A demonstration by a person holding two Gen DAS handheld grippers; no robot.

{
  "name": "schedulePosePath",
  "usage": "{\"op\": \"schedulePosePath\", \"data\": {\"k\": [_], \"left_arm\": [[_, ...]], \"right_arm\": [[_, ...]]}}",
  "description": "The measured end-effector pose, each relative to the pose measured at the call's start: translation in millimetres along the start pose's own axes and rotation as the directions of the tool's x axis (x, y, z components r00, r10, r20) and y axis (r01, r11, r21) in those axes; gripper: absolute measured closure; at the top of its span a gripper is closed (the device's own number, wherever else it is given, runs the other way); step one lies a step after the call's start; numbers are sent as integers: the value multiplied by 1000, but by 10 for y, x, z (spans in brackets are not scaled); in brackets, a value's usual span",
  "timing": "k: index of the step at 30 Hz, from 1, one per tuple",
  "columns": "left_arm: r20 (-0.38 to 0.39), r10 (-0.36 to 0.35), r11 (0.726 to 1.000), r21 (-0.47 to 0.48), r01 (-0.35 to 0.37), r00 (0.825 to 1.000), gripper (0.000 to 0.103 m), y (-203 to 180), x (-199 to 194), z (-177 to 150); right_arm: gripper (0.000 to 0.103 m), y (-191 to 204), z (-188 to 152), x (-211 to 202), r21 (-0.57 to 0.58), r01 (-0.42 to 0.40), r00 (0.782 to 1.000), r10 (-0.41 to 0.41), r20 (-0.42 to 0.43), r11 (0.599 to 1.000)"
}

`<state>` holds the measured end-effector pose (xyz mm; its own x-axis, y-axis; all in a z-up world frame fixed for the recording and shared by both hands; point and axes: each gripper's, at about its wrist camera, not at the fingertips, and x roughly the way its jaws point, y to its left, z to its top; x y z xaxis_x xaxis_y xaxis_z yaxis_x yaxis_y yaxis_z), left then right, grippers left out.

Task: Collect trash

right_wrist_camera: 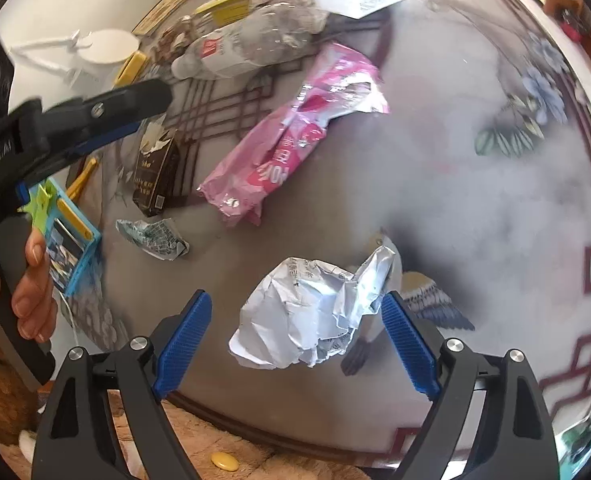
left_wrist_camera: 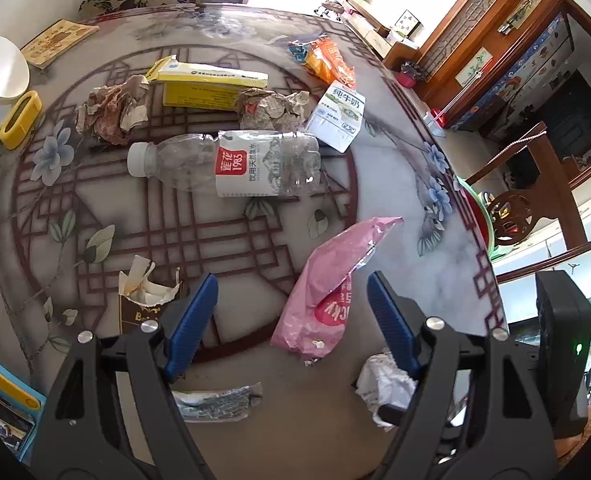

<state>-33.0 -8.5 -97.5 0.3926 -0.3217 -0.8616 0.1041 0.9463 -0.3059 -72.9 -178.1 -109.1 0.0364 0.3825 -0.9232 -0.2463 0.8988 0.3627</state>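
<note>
Two tools are up on my feeds, both with their blue-padded fingers spread apart and nothing between the pads. My left tool (left_wrist_camera: 291, 316) hovers over the round counter (left_wrist_camera: 435, 208) with its printed lattice-and-flower top, and the crinkled pink plastic snack wrapper (left_wrist_camera: 327, 288) lies just ahead in the gap between its fingers, not touched by either. My right tool (right_wrist_camera: 295, 336) is low over the near edge of the counter, and the crumpled white paper ball (right_wrist_camera: 307, 312) sits between its open fingers; its right side looks very close to the right pad, though I cannot tell if they touch.

Farther out on the left feed I see a clear empty plastic water bottle (left_wrist_camera: 227, 162) with a red-and-white label lying on its side mid-counter. Beyond it are a yellow cardboard box (left_wrist_camera: 211, 88), two wads of brown crumpled paper (left_wrist_camera: 111, 110), a white milk carton (left_wrist_camera: 337, 116) and an orange snack bag (left_wrist_camera: 327, 60). Near my left finger stands a torn dark brown carton (left_wrist_camera: 147, 300), and a flattened grey printed wrapper (left_wrist_camera: 215, 402) lies close under the tool. On the right feed the person's left hand (right_wrist_camera: 27, 280) grips the other tool's handle.
</note>
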Motion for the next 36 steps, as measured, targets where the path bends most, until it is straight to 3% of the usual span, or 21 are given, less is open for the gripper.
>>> {"op": "schedulePosePath", "data": {"k": [3,5,6,8,16,20,22,24,26,29,36], "left_arm": [[-21,1,1000,-12,-1,1000,28,26,61,-24],[-40,-1,1000,-14,0,999,28,31,112,-40],[-49,-2,1000,-9,2,999,28,16,142,-47],[-63,0,1000,12,1,998,28,-35,201,-55],[-129,29,991,135,-12,991,28,-379,660,-37],[-145,59,983,182,-32,988,28,-493,869,-28],[-156,67,982,185,-37,985,32,-521,948,-31],[-162,70,982,184,-40,984,49,-530,977,-35],[-169,69,984,173,-39,983,60,-515,985,-40],[-164,69,987,152,-44,984,66,-482,933,-31],[-91,43,993,117,-32,995,70,-516,645,31]], "right_arm": [[22,54,-4,79,-49,56,998,-57,-18,997],[43,40,-6,120,-55,81,996,-83,-32,995],[45,12,-7,104,-45,70,997,-72,-25,997],[66,-75,14,0,0,26,1000,-26,6,1000],[66,-455,22,-492,147,35,985,-59,163,988],[65,-595,0,-622,216,-5,977,-42,208,976],[65,-618,-10,-638,228,-10,977,-40,211,974],[65,-617,6,-630,228,-12,977,-37,211,974],[65,-608,10,-636,221,-15,977,-33,212,975],[65,-592,-8,-663,211,-20,975,-27,218,977],[65,-624,20,-709,200,-35,972,-13,236,979]]}}
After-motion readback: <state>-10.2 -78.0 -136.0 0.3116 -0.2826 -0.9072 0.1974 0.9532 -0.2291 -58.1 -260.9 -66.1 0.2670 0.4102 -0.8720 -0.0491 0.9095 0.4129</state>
